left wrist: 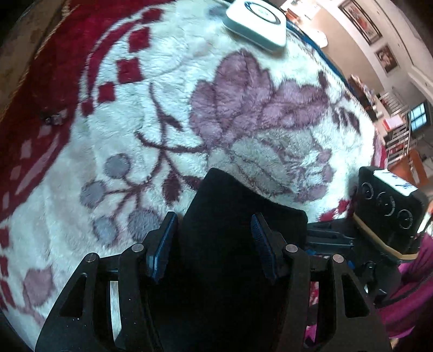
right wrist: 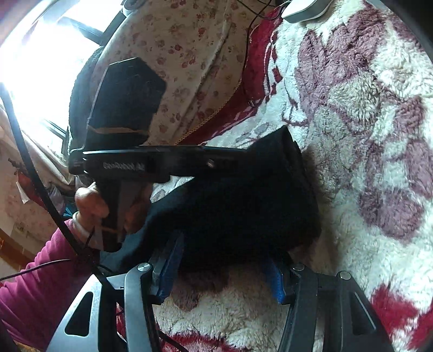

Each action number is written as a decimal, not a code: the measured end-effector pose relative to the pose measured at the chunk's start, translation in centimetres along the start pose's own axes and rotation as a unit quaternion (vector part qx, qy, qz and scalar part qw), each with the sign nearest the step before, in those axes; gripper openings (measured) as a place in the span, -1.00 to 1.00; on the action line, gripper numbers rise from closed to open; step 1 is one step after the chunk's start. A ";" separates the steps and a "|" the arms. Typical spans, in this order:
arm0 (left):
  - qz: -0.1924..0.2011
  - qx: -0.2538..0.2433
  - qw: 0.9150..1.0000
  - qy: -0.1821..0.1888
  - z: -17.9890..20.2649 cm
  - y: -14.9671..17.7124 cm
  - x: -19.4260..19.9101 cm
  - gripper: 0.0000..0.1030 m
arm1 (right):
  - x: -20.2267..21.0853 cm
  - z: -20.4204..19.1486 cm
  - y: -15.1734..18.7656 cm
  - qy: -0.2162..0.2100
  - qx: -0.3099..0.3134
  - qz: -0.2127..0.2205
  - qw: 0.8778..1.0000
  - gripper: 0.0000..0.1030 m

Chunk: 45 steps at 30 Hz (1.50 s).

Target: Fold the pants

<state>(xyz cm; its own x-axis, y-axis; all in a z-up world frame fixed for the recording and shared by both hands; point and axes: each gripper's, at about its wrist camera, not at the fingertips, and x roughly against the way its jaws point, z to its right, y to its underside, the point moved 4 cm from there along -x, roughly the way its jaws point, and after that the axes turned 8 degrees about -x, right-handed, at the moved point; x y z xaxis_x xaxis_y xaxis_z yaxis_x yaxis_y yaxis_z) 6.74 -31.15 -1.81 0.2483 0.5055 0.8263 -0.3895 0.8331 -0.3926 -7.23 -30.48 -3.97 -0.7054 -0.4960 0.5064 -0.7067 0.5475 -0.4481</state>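
Observation:
The black pants (left wrist: 238,216) lie folded into a thick bundle on a fluffy white, pink and red flowered blanket (left wrist: 167,89). In the left wrist view the bundle sits between the wide-apart blue pads of my left gripper (left wrist: 213,224), which is open over it. My right gripper (right wrist: 224,260) is also open, its blue pads either side of the near edge of the pants (right wrist: 243,205). In the right wrist view my left gripper (right wrist: 162,162) reaches across onto the bundle from the left, held by a hand. The right gripper body (left wrist: 389,211) shows at the right of the left wrist view.
A white box-shaped device (left wrist: 257,21) lies on the blanket at the far side. A flowered pillow or sheet (right wrist: 189,54) and thin black cables (right wrist: 249,48) are at the left of the bed. The blanket's red border (left wrist: 40,81) runs along the edge.

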 end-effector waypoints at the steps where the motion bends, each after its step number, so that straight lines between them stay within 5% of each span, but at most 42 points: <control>1: 0.001 -0.002 1.000 0.004 0.0 -0.1 0.0 0.07 | -0.1 0.0 0.0 0.001 0.003 0.002 1.000 0.04; 6: 0.019 -0.015 0.999 0.021 0.0 -0.6 -0.6 0.02 | -0.1 0.7 -0.1 0.000 -0.008 0.007 1.000 -0.45; 11: 0.032 0.004 0.999 0.019 -1.5 -0.4 -0.4 -0.59 | 0.3 0.1 -0.2 -0.015 0.005 0.015 1.000 -0.69; 19: 0.054 -0.019 0.998 0.018 0.4 -0.1 1.5 -0.72 | 1.4 -2.5 -0.9 -0.020 0.058 0.042 0.997 -0.76; 28: 0.145 0.010 0.989 -0.021 0.8 1.4 10.3 -0.72 | 1.8 -9.3 -2.4 -0.050 0.142 0.059 0.987 -0.79; 37: 0.225 0.084 0.966 -0.094 0.0 10.9 19.7 -0.72 | -1.8 -19.2 -0.2 -0.102 0.264 0.015 0.959 -0.79; 45: 0.262 0.189 0.937 -0.131 -2.3 22.4 22.5 -0.72 | -8.7 -24.0 4.8 -0.110 0.337 -0.067 0.933 -0.79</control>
<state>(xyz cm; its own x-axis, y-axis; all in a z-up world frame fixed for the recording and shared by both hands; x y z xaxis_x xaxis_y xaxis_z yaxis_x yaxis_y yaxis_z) 5.60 -0.65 7.05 -0.2714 0.7091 0.6508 -0.6961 0.3224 -0.6415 -3.23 -7.39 7.12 -0.5510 -0.6957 0.4608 -0.6109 -0.0399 -0.7907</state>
